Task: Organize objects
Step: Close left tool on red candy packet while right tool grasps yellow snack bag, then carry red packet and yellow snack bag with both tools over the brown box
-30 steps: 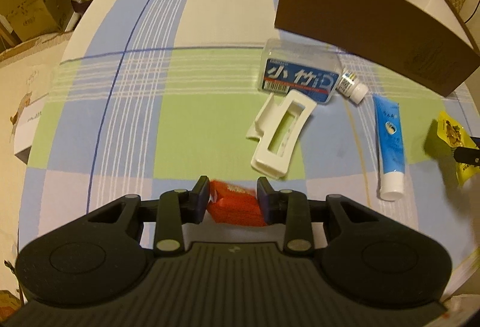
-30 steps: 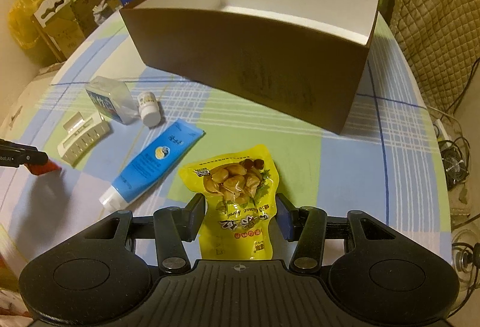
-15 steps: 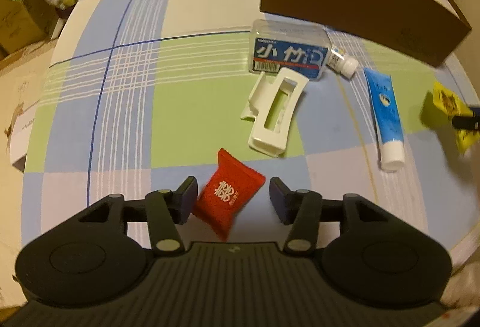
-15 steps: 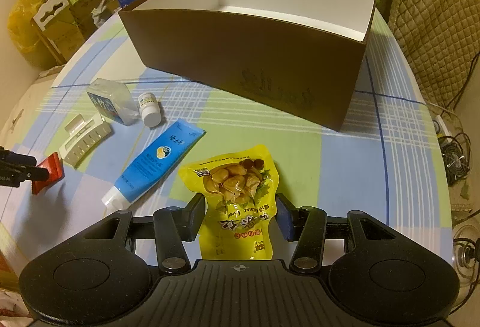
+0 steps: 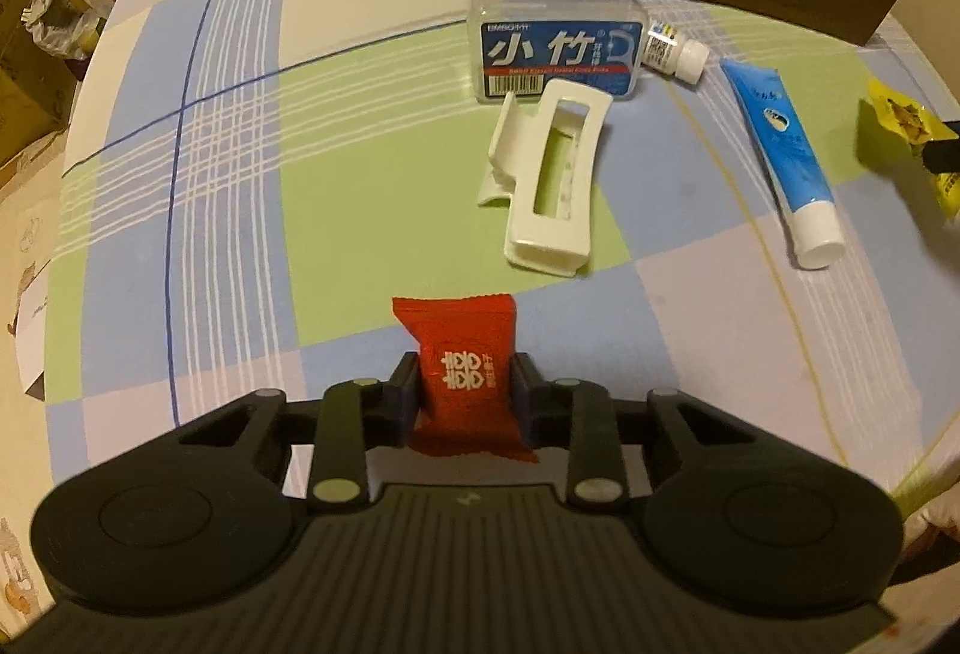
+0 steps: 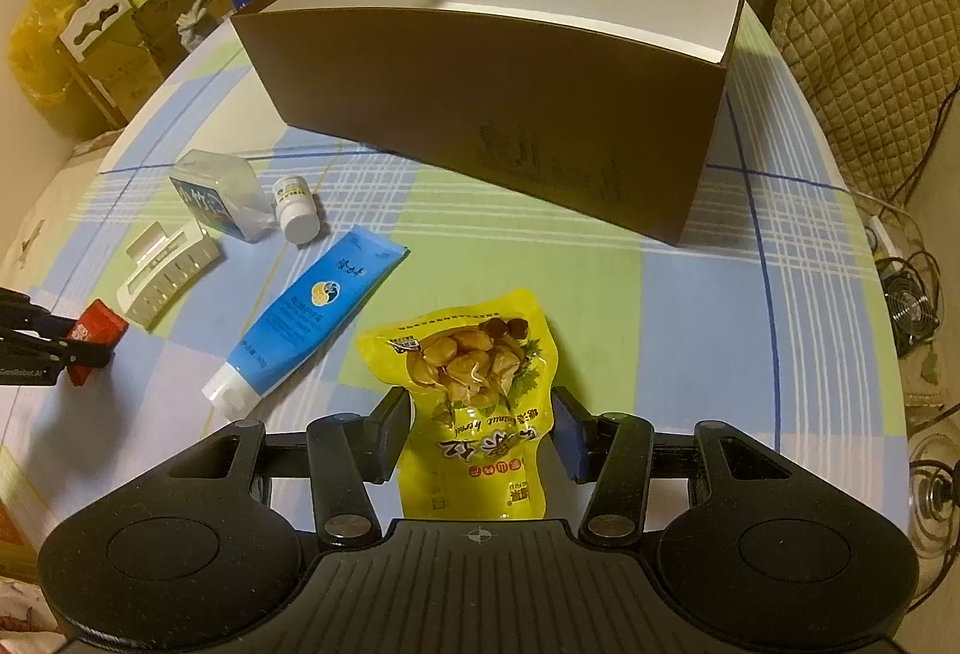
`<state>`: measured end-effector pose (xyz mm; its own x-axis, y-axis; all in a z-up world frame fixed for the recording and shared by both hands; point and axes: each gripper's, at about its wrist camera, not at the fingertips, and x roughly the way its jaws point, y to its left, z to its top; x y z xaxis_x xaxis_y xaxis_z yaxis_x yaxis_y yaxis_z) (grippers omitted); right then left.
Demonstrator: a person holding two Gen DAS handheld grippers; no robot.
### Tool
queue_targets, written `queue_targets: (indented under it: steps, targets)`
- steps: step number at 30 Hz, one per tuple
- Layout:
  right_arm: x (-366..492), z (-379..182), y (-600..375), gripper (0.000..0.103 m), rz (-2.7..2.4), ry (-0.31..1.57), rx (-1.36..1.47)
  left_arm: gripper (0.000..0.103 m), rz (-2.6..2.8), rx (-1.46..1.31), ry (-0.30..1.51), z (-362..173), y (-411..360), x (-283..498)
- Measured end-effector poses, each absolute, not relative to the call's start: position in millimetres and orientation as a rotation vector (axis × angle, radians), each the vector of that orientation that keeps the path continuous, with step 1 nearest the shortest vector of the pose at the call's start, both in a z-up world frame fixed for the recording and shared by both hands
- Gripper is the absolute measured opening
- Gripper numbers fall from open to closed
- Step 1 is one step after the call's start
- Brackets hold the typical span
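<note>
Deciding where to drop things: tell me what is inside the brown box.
In the right wrist view the brown box is open-topped, showing only bare white inner walls. Its near wall hides the floor, so anything lying low inside cannot be seen.

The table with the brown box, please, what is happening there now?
A person works two handheld grippers. The left gripper is shut on a red packet. The right gripper straddles a yellow snack pouch, jaws open. The brown box looks empty where visible; a blue tube lies outside it on the table.
</note>
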<state>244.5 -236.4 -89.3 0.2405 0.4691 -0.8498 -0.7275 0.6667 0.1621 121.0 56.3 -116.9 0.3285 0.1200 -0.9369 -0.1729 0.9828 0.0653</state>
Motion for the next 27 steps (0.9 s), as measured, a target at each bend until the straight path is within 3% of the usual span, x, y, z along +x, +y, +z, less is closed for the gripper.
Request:
queue_targets:
  steps: [12,27]
  targets:
    - [242.6,-83.9,-232.1,0.047,0.829,1.027,-0.287,0.023,0.211,-0.078,1.183,-103.9,58.3,123.7]
    - [241.9,-60.6,-227.3,0.047,0.848,0.986,-0.252,0.023,0.175,-0.070,1.012,-39.5,47.0,142.6]
